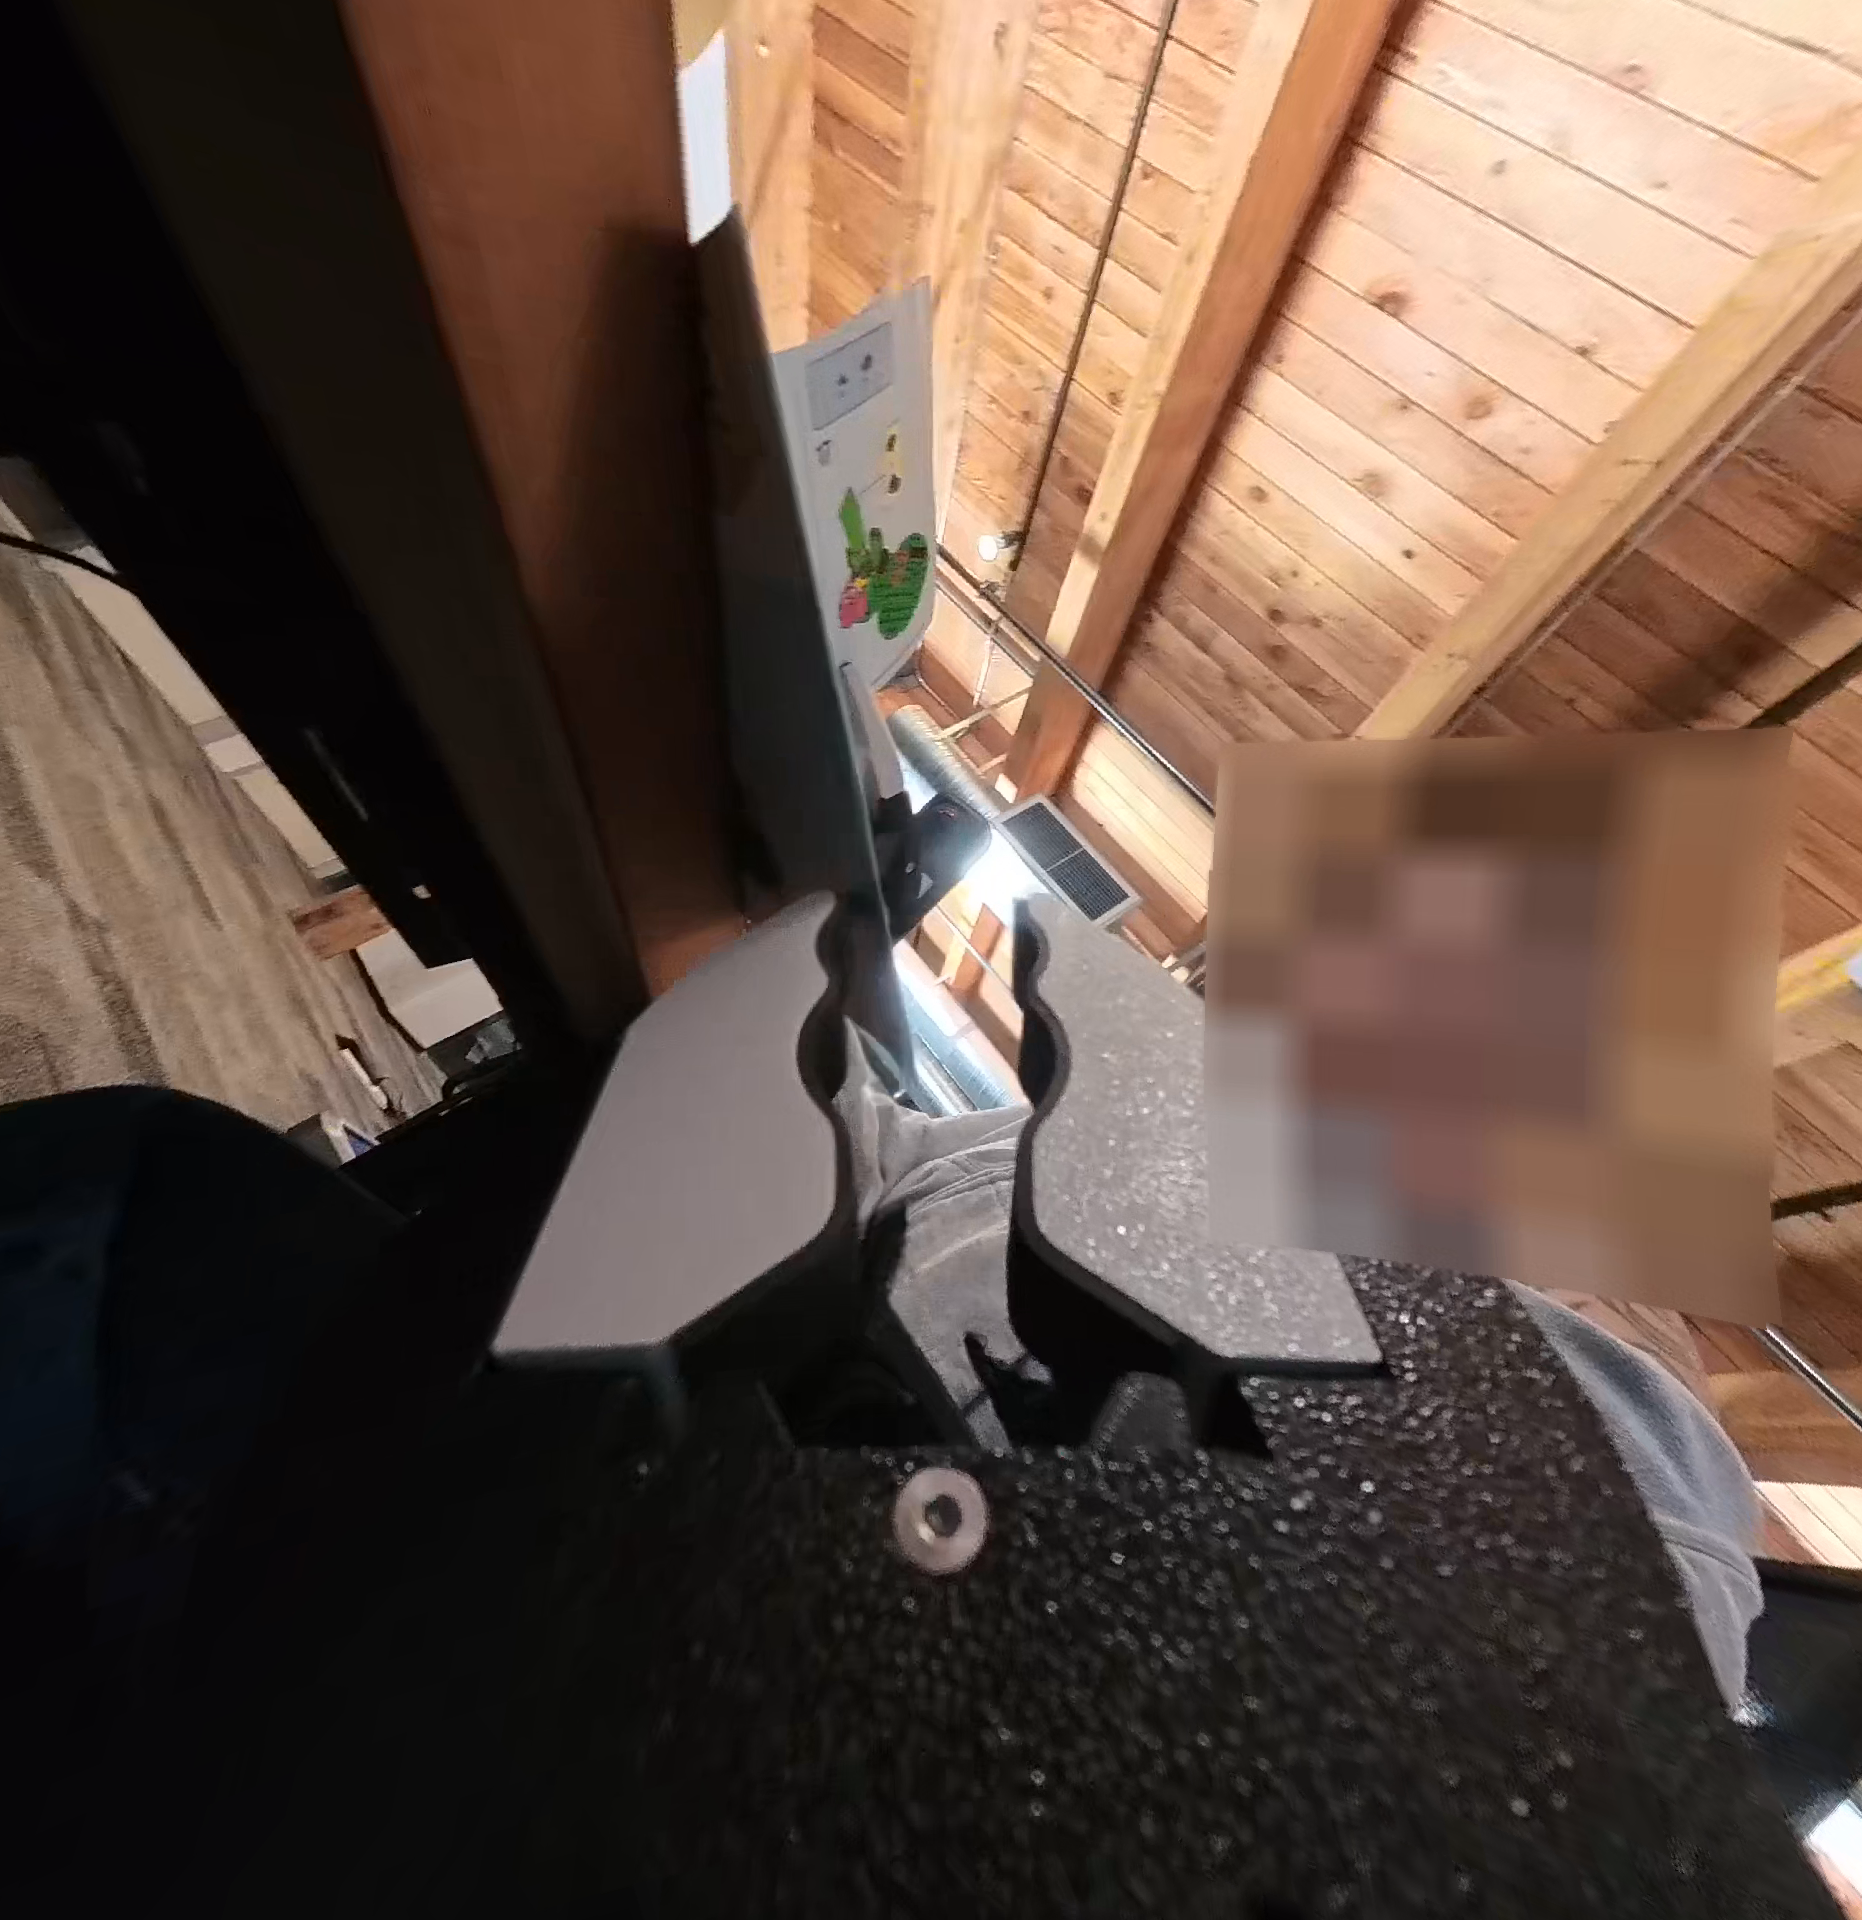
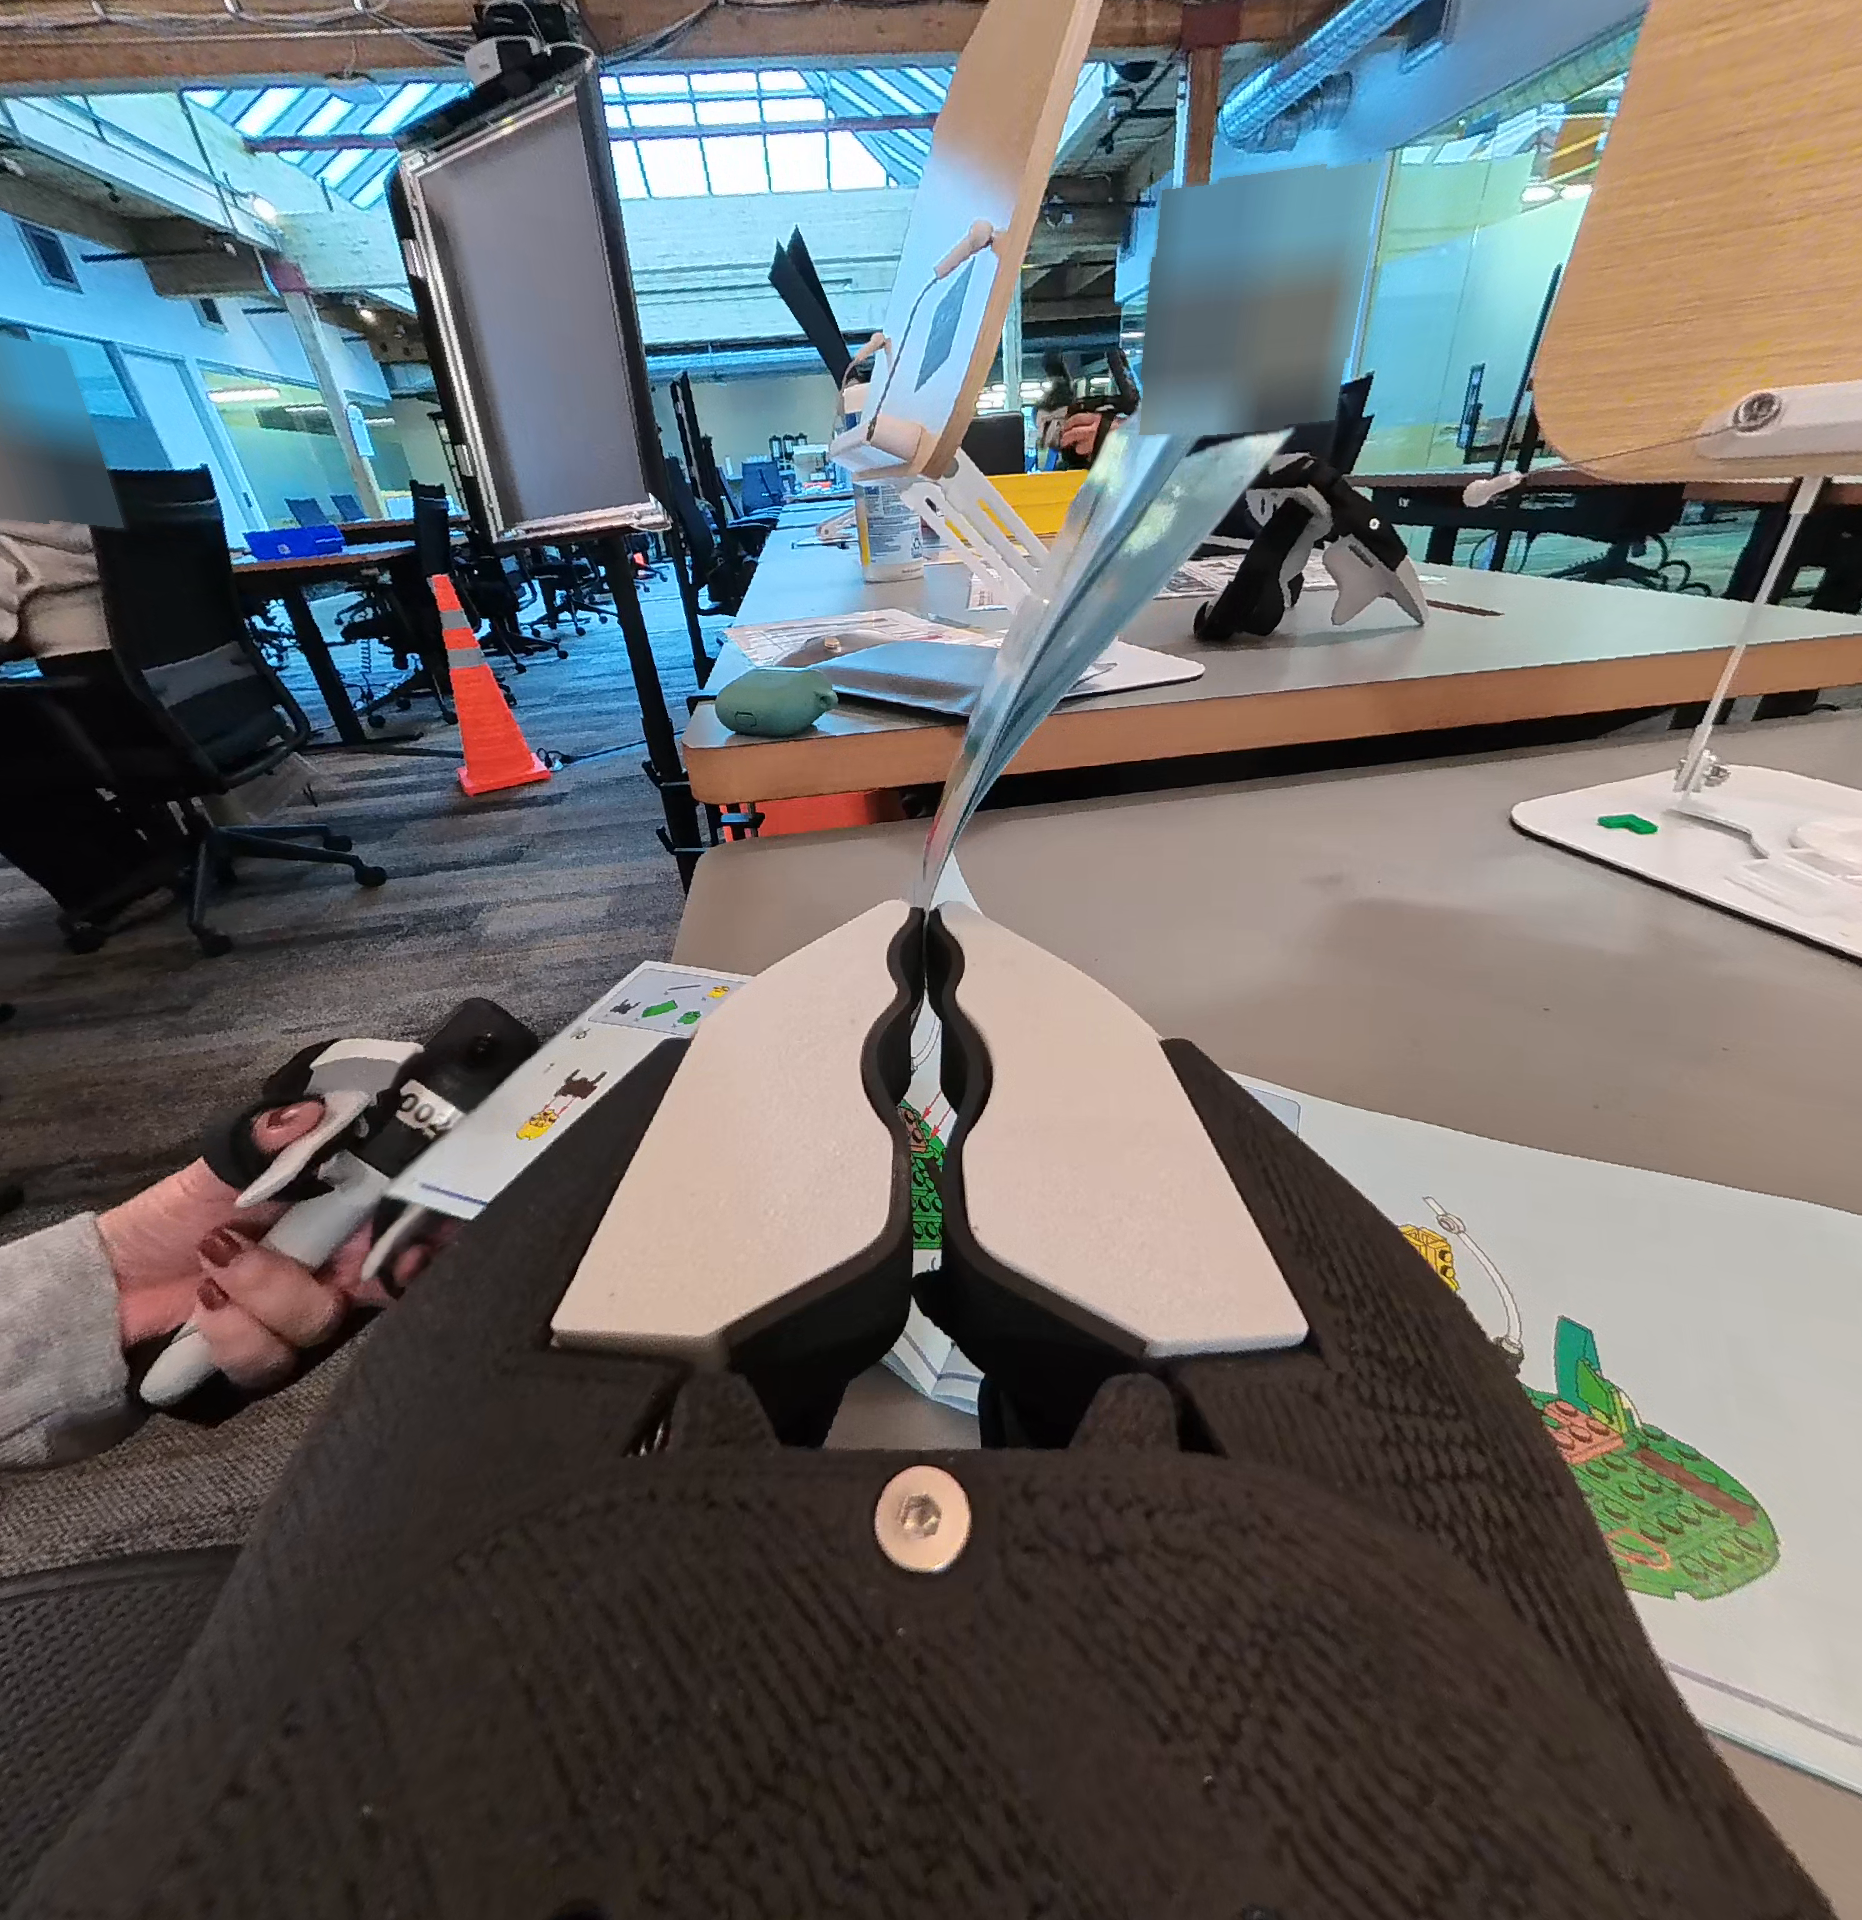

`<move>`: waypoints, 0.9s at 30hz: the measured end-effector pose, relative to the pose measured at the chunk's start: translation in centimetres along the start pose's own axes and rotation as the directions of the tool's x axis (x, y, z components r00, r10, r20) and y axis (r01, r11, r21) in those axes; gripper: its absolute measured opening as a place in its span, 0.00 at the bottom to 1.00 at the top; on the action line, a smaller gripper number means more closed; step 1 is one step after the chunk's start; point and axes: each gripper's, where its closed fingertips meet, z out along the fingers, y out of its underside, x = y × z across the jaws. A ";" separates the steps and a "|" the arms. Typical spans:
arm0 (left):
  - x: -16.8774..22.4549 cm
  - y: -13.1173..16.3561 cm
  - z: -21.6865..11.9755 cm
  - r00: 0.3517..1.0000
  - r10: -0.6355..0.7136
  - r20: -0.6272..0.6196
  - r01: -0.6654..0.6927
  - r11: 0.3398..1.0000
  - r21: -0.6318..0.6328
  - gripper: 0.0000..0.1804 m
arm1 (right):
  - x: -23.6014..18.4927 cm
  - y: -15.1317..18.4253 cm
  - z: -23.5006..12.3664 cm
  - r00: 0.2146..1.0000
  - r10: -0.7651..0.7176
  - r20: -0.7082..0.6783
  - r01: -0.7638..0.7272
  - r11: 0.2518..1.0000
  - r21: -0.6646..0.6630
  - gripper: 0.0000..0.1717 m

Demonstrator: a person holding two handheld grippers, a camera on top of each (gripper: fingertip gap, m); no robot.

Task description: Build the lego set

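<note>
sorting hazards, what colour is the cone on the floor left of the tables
Orange with grey bands, the traffic cone shows best in the right wrist view.

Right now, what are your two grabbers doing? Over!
Right gripper shut on a lifted page of the building-brick instruction booklet. Left gripper open, low beside the table edge, page edge between its fingers. Nothing blocking.

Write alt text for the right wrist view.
The right gripper, its pale fingers shut, pinches a thin glossy page lifted from the illustrated instruction booklet open on the grey table. A hand holds the left gripper at the booklet's left edge.
</note>
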 end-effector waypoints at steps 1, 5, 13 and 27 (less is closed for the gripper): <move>0.3 -0.1 0.0 1.000 0.004 -0.017 -0.004 1.000 0.004 0.14 | 0.0 0.0 0.0 1.000 -0.002 0.001 0.002 1.000 0.000 0.00; 1.0 -0.5 -0.2 0.998 0.024 -0.061 -0.022 0.999 0.035 0.07 | -0.2 0.0 0.0 1.000 -0.017 0.001 0.017 1.000 0.000 0.00; 0.7 -0.2 0.1 0.999 0.011 -0.050 -0.011 1.000 0.015 0.05 | -0.2 0.0 0.0 1.000 -0.018 0.001 0.018 1.000 0.001 0.00; 0.4 -0.1 0.1 0.999 0.011 -0.038 -0.011 1.000 0.007 0.00 | -0.3 0.0 0.0 1.000 -0.018 0.003 0.018 1.000 0.001 0.00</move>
